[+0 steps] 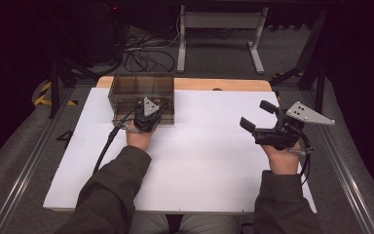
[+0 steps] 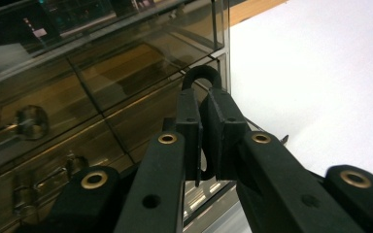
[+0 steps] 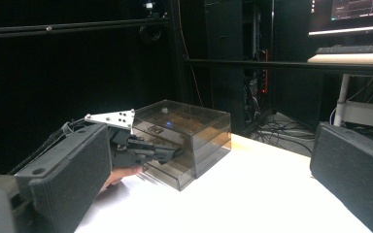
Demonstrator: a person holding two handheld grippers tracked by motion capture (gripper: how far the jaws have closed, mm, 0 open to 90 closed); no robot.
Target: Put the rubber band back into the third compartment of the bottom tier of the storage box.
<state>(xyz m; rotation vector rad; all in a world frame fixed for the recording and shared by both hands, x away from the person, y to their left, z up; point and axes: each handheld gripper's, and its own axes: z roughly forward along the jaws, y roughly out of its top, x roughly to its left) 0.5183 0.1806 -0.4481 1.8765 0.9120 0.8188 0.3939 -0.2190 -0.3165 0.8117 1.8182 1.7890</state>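
A smoky see-through drawer box (image 1: 141,87) stands at the far left of the white tabletop (image 1: 204,151). My left gripper (image 1: 154,116) reaches its front face, jaws shut on a black loop handle (image 2: 202,74) of one drawer. In the left gripper view the box (image 2: 102,82) is close up and the left gripper (image 2: 204,104) pinches the loop between its pads. Small metal parts lie in the drawers. My right gripper (image 1: 256,114) hovers over the table's right side, open and holding nothing. The right gripper view looks past its wide-apart pads (image 3: 68,170) at the box (image 3: 194,126) and the left gripper (image 3: 167,151).
A wooden table edge (image 1: 214,84) runs behind the white top. Behind it on the floor lie tangled cables (image 1: 146,56) and a metal stand's legs (image 1: 219,34). Metal rails (image 1: 343,165) flank the table. A keyboard (image 3: 354,49) sits on a shelf off to the side.
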